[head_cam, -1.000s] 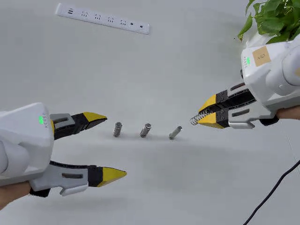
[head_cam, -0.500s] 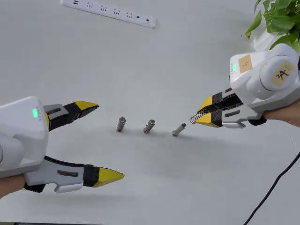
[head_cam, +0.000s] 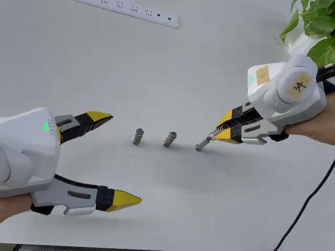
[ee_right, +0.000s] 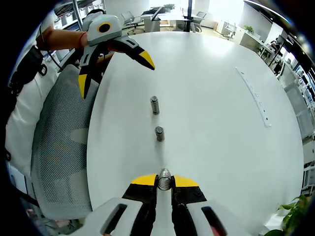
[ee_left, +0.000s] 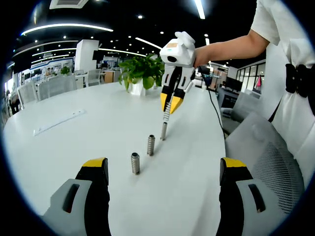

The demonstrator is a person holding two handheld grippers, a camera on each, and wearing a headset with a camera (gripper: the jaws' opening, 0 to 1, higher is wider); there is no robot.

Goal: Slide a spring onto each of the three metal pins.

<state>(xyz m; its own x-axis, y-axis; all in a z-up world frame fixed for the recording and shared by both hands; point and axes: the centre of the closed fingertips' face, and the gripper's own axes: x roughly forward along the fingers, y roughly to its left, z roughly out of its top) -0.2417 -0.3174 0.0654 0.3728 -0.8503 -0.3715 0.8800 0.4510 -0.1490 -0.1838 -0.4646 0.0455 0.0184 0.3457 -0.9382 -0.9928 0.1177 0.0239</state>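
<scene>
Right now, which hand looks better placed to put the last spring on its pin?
Right, probably. The right tool holds a spring at the tip of the bare pin; the left tool is open, empty, beyond the two fitted pins.

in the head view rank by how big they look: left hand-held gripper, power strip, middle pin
1. left hand-held gripper, though nearest the camera
2. power strip
3. middle pin
</scene>
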